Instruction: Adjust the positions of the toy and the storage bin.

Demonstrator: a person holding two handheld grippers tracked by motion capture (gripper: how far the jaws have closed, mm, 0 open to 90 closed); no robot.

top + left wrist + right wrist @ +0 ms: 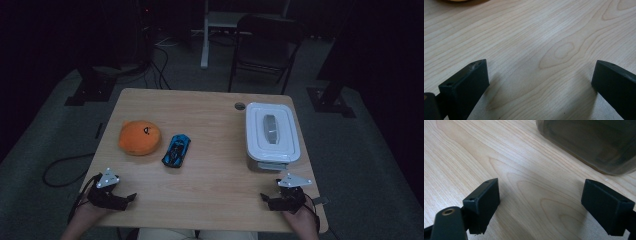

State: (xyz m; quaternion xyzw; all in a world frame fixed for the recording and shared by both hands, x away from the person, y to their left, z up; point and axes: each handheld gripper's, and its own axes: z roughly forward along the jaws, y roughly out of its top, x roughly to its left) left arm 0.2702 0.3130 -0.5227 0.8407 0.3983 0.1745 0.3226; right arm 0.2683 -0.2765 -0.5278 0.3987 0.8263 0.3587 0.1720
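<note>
Your left gripper rests at the table's seven o'clock corner, its jaws spread wide with nothing but bare wood between them. Your right gripper sits at the five o'clock corner, jaws likewise spread and empty. Both lie close to the near edge, and a broad stretch of clear wood runs between them and on toward the middle of the table.

From the high view, the lidded container stands at three o'clock, close to the right edge, just beyond your right gripper. The blue toy car lies near the centre, at about ten o'clock from it, with the orange plush just beside it at nine o'clock, apart from the car.

The right gripper view brings the container's translucent wall in at one o'clock, near the jaws but not touching. The left gripper view catches a sliver of the plush at eleven o'clock, well apart.

The top is pale, grained wood with a round grommet hole. The room is dim: grey carpet, a folding chair at twelve o'clock, cables on the floor.
</note>
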